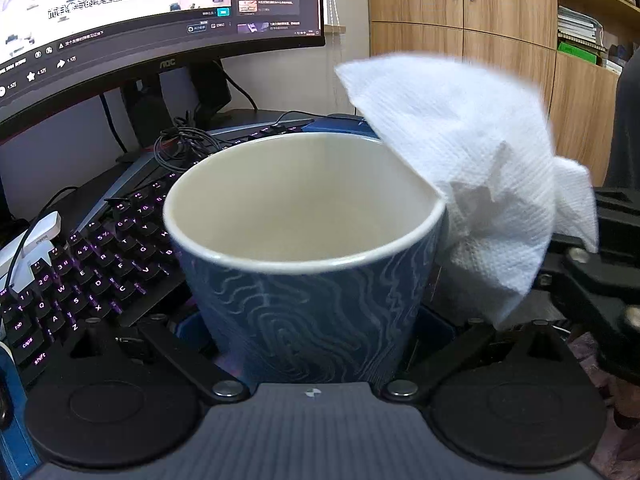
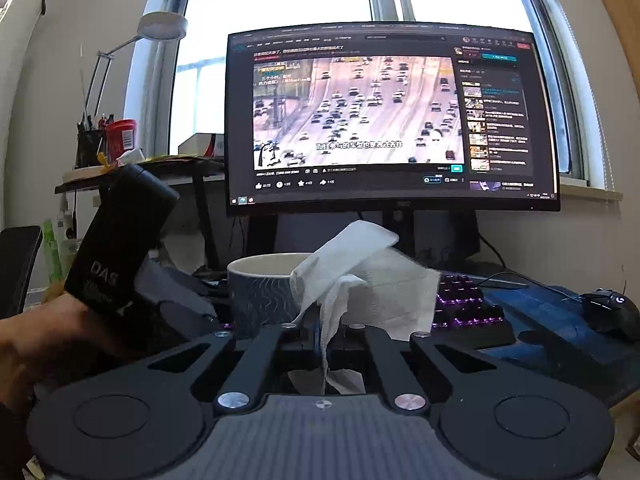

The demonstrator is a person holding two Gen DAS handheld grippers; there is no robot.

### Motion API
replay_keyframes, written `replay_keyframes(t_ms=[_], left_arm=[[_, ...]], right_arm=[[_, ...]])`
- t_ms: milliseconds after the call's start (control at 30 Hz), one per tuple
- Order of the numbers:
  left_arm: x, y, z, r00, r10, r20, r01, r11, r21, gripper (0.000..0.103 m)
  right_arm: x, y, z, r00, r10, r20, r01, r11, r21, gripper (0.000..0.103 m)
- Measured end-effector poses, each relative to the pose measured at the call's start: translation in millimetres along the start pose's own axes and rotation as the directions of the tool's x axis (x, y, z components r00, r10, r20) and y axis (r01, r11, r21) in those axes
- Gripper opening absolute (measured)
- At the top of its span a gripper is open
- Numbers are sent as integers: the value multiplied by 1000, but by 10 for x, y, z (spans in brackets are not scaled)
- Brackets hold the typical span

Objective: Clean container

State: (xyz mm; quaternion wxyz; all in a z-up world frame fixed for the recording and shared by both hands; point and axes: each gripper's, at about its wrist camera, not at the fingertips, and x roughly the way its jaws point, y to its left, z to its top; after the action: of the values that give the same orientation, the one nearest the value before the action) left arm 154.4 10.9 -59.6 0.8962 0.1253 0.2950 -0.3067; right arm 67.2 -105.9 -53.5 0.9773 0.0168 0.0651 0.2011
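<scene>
A blue cup (image 1: 316, 300) with a pale wavy pattern and a cream inside sits between the jaws of my left gripper (image 1: 316, 328), which is shut on its lower wall and holds it upright. The cup looks empty inside. A white paper towel (image 1: 472, 168) hangs against the cup's right rim. In the right wrist view my right gripper (image 2: 325, 344) is shut on the paper towel (image 2: 352, 280), bunched between its jaws, just right of the cup (image 2: 260, 292). The left gripper's black body (image 2: 116, 248) and a hand show at the left.
A curved monitor (image 2: 392, 120) playing a video stands behind. A backlit keyboard (image 1: 92, 256) lies left of the cup, cables (image 1: 184, 144) behind it. A black mouse (image 2: 612, 312) sits on a blue mat (image 2: 552, 316) at the right. Wooden cabinets (image 1: 460, 40) stand at the far right.
</scene>
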Motion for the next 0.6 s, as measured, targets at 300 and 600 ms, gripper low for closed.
replay_keyframes(t_ms=[300,600], left_arm=[[0,-5,7,1000,-4,-2,4,1000,1,103],[7,-6,20,1000,-5,-3,5,1000,1,103]], right_arm=[[16,21,-14,1000,0,-7,0,1000,-10,4],[33,43,-28,1000,0,-14,0,1000,-21,4]])
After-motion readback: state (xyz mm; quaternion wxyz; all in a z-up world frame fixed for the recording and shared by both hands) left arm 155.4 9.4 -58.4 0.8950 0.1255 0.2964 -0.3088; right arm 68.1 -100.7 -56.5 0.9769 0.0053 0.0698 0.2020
